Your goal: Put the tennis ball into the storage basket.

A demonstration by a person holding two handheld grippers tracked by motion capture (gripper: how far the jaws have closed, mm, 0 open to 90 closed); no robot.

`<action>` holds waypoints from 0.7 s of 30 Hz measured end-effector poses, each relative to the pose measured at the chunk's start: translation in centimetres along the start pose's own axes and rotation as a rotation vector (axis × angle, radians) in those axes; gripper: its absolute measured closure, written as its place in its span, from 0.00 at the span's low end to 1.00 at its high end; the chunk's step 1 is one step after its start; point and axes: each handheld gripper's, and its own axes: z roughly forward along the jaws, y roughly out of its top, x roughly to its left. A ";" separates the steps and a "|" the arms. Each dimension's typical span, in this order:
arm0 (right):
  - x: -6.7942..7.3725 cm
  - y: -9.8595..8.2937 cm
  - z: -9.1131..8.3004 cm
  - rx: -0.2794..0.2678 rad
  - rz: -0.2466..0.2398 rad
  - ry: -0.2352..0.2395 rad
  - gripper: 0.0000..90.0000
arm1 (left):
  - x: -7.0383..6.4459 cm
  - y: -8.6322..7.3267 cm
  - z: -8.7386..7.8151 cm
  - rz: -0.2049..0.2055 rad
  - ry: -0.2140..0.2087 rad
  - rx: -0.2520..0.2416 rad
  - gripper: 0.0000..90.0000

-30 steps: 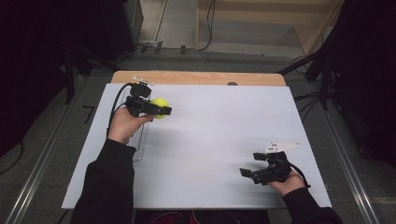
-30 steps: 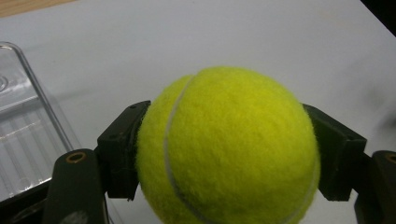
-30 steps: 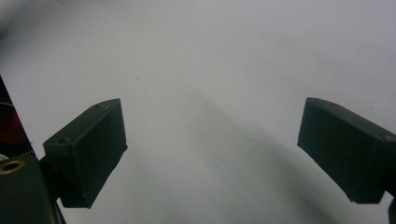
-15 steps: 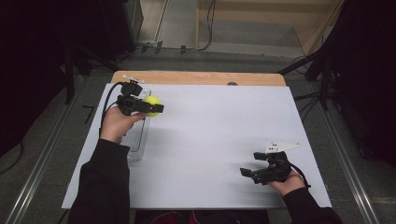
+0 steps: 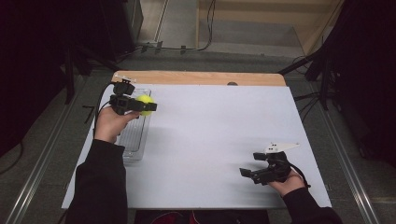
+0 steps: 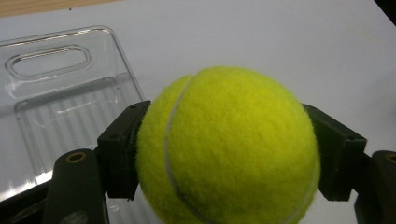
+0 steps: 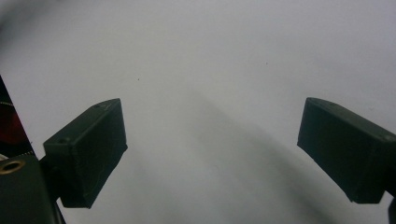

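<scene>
A yellow-green tennis ball is clamped between the jaws of my left gripper, held above the far end of a clear plastic tray at the table's left edge. The tray is long, ribbed on its floor, has a handle slot at its far end, and holds nothing I can see. My right gripper rests low over the white table near the front right, jaws wide apart with only bare table between them.
The white tabletop stretches between the two hands. A wooden strip runs along the far edge. Dark stands and cables surround the table on the floor.
My left gripper has carried the tennis ball leftward, from beside the tray to above its far end. The right gripper has stayed where it was.
</scene>
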 end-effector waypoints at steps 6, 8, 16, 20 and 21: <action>0.0 0.0 0.0 0.000 0.003 0.001 0.07 | 0.9 -0.2 -0.5 -0.021 0.023 -0.010 0.28; 0.0 0.0 0.0 0.001 0.004 0.000 0.07 | 1.1 -0.3 -0.6 -0.026 0.033 -0.013 0.28; 0.0 0.0 0.0 0.003 0.004 -0.004 0.07 | 2.2 -0.6 -1.2 -0.059 0.085 -0.019 0.28; 0.0 0.0 0.0 0.003 0.004 -0.004 0.07 | 2.7 -0.8 -1.4 -0.080 0.086 -0.024 0.28; 0.0 0.0 0.0 0.002 0.005 -0.004 0.07 | 2.7 -0.8 -1.4 -0.080 0.086 -0.024 0.28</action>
